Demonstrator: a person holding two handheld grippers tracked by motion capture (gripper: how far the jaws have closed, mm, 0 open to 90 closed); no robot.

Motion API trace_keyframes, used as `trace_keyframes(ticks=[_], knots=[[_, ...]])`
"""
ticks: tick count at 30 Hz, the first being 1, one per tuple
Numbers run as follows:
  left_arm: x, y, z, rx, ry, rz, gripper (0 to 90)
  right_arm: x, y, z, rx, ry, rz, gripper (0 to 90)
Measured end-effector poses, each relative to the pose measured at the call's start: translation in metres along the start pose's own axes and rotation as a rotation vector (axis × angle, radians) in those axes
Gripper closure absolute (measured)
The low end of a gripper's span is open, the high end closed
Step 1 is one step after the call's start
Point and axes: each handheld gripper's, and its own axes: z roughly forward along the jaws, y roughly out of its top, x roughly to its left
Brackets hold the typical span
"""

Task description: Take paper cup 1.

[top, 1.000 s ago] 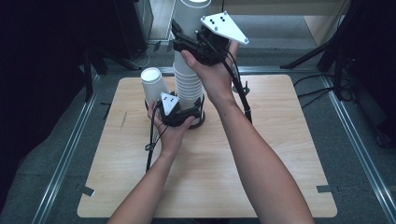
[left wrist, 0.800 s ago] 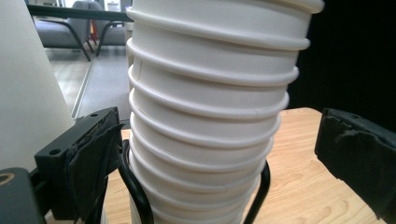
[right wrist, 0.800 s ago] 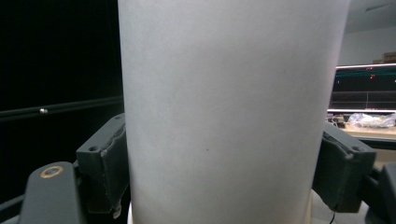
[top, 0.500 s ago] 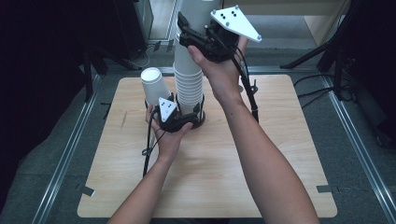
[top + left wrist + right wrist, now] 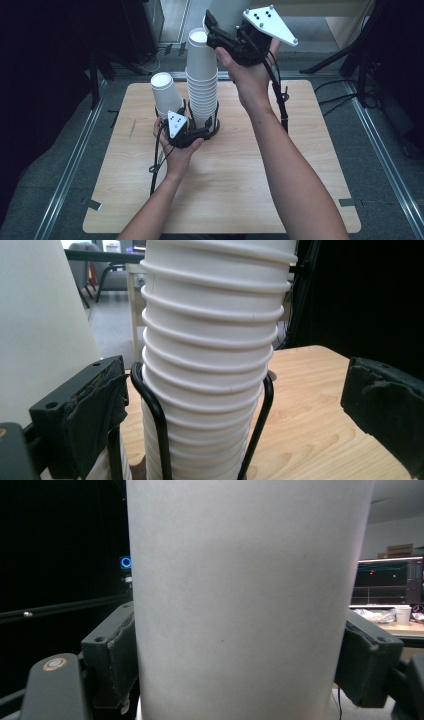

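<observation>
A tall stack of white paper cups (image 5: pixel 201 85) (image 5: pixel 210 350) stands in a black wire holder (image 5: pixel 216 131) (image 5: pixel 152 410) at the middle of the wooden table (image 5: pixel 240 180). My left gripper (image 5: pixel 194 129) (image 5: pixel 235 405) is low at the holder's base, open, its jaws on either side of the stack and the right-hand jaw clear of it. A single white cup (image 5: pixel 164 95) (image 5: pixel 40 315) stands just left of the holder. High above the stack, my right gripper (image 5: pixel 220 30) (image 5: pixel 240 655) is shut on another white cup (image 5: pixel 227 12) (image 5: pixel 250 600).
Metal rails (image 5: pixel 75 160) run along both sides of the table. Dark stand legs (image 5: pixel 345 55) lie on the floor at the back right and back left. A monitor (image 5: pixel 385 582) and a desk stand far off in the right gripper view.
My right gripper has risen up and to the right with its cup, away from the top of the stack. The left gripper has slid slightly along the holder's base.
</observation>
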Motion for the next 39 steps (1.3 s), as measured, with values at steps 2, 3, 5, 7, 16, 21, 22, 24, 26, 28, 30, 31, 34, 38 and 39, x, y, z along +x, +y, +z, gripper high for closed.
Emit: trace_keyframes(ticks=[2,3,5,7,16,21,22,24,26,28,30,31,34,38,39], knots=[[0.0,-0.001,-0.004,-0.001,-0.005,-0.004,0.0,-0.005,0.0,-0.002,-0.002,-0.007,0.006,18.0],[0.0,-0.002,-0.006,-0.004,-0.006,-0.001,0.0,-0.008,0.0,-0.004,-0.003,-0.012,0.004,18.1],[0.0,-0.004,-0.008,-0.006,-0.005,0.002,0.0,-0.01,0.0,-0.005,-0.001,-0.017,0.002,18.1],[0.001,-0.005,-0.012,-0.007,-0.006,-0.004,0.0,-0.015,-0.001,-0.007,0.001,-0.024,-0.001,18.0],[0.003,-0.008,-0.022,-0.006,-0.008,0.016,0.0,-0.027,-0.008,-0.017,0.01,-0.047,-0.01,18.0],[0.005,-0.01,-0.029,-0.001,-0.006,0.018,0.0,-0.036,-0.014,-0.025,0.016,-0.061,-0.022,17.9],[0.005,-0.01,-0.029,-0.001,-0.006,0.018,0.0,-0.036,-0.014,-0.025,0.016,-0.061,-0.022,17.9],[0.006,-0.012,-0.032,0.001,-0.008,0.019,0.0,-0.038,-0.016,-0.028,0.017,-0.062,-0.027,17.9],[0.006,-0.014,-0.035,0.005,-0.007,0.024,0.0,-0.04,-0.019,-0.032,0.018,-0.066,-0.031,17.9],[0.008,-0.015,-0.037,0.007,-0.003,0.029,0.0,-0.043,-0.021,-0.036,0.019,-0.066,-0.03,17.9],[0.009,-0.017,-0.04,0.011,0.0,0.028,0.0,-0.045,-0.024,-0.039,0.021,-0.071,-0.032,17.8],[0.011,-0.019,-0.043,0.014,0.006,0.024,0.0,-0.048,-0.028,-0.042,0.028,-0.075,-0.029,17.8],[0.012,-0.021,-0.044,0.018,0.006,0.022,0.0,-0.05,-0.033,-0.045,0.034,-0.083,-0.031,17.8],[0.014,-0.023,-0.049,0.02,0.009,0.016,0.0,-0.053,-0.044,-0.052,0.047,-0.094,-0.042,17.8],[0.014,-0.023,-0.051,0.02,0.008,0.019,0.0,-0.053,-0.044,-0.052,0.047,-0.094,-0.042,17.8]])
